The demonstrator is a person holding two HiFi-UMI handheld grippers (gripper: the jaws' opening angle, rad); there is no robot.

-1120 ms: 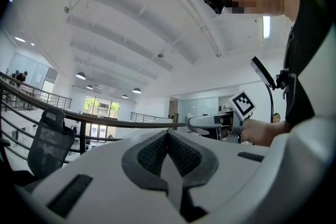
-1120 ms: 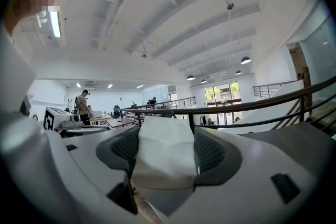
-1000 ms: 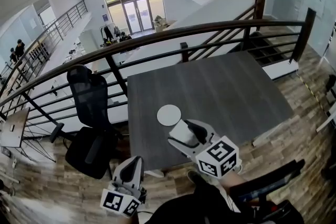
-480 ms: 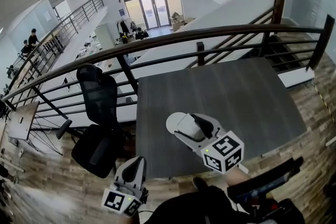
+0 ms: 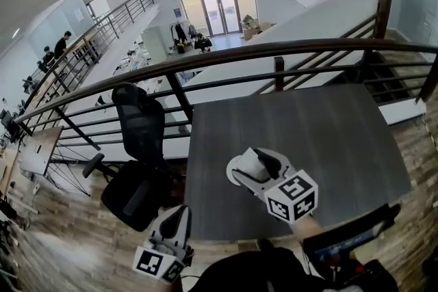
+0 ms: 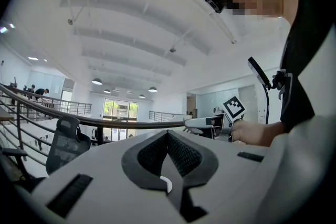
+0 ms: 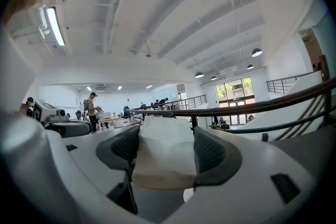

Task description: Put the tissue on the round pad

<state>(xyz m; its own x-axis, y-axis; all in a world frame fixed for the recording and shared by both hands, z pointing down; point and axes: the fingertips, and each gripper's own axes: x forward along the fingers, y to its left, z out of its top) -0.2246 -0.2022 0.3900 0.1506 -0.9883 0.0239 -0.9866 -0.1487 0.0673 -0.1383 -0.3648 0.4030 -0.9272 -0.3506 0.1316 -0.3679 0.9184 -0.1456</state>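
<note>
Grey table point(image 5: 328, 140), 2 claws: the left claw point(image 6: 168, 136), closed on nothing, hangs near the front edge; the right claw point(image 7: 165, 139) clamps the white tissue point(image 7: 163, 160) over the round pad point(image 5: 233, 167). Released off-centre, the light tissue could slip onto the table.

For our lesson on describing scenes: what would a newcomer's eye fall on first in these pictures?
The right gripper, clamped on a white tissue, hangs over the dark grey table near its front edge. The left gripper sits shut and empty, low and off the table, near the black office chair.
</note>
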